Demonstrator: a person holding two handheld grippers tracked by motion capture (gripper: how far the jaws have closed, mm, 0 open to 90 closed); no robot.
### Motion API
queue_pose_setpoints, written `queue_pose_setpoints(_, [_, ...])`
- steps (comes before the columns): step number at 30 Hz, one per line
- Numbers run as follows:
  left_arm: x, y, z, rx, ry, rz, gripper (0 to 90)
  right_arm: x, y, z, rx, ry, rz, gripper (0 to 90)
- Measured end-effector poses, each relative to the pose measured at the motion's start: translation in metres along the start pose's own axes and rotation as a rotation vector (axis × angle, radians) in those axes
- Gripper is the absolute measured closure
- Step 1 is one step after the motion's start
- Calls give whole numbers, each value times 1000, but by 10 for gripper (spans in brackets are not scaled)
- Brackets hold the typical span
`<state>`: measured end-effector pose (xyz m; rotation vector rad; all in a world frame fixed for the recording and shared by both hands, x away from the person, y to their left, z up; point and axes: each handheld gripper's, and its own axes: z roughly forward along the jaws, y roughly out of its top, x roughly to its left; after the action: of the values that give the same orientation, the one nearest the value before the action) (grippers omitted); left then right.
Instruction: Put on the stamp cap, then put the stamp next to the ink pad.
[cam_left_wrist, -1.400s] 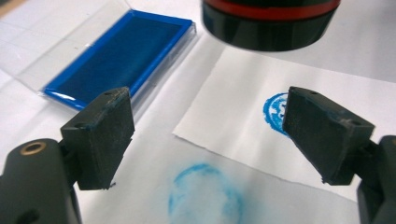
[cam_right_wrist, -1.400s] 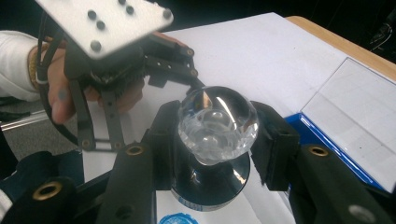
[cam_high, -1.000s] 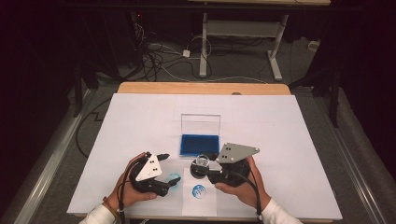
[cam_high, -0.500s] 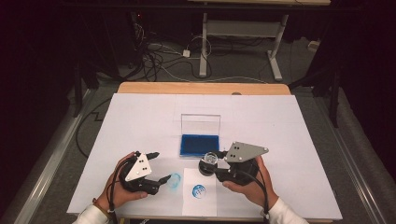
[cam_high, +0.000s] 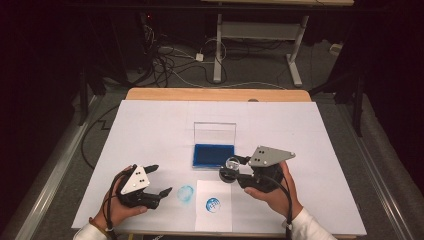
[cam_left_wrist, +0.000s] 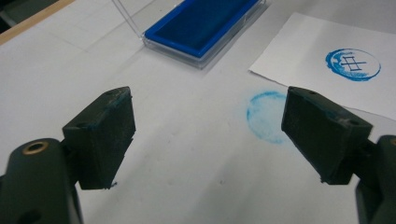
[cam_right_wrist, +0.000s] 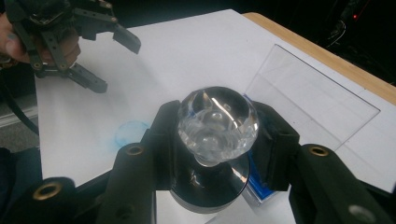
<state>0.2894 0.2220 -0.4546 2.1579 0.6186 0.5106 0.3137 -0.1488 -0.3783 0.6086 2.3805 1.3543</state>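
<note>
Near the table's front edge, my left gripper (cam_high: 159, 180) has slid out toward the left corner, jaws released and empty, so the stamped paper (cam_high: 214, 212) no longer needs pinning. Past it, my right gripper (cam_high: 235, 167) has carried the stamp (cam_right_wrist: 217, 122) off the print toward the open blue ink pad (cam_high: 213, 155) mid-table, clenched on its black base; clear faceted knob on top.

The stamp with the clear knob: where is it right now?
In the high view the stamp sits clamped in the right tool, just right of the blue ink pad and above the printed paper.
</note>
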Motion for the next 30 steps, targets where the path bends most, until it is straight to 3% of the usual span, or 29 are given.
queue_pose_setpoints(9, [2,-12,-8,5,18,-30,172,-6,-2,-2,8,-29,8,571])
queue_pose_setpoints(20, [5,-12,-8,1,26,-26,172,-13,-2,-7,29,-98,0,571])
queue_pose_setpoints(30, [4,-12,-6,7,18,-21,172,-24,1,-9,20,-126,23,570])
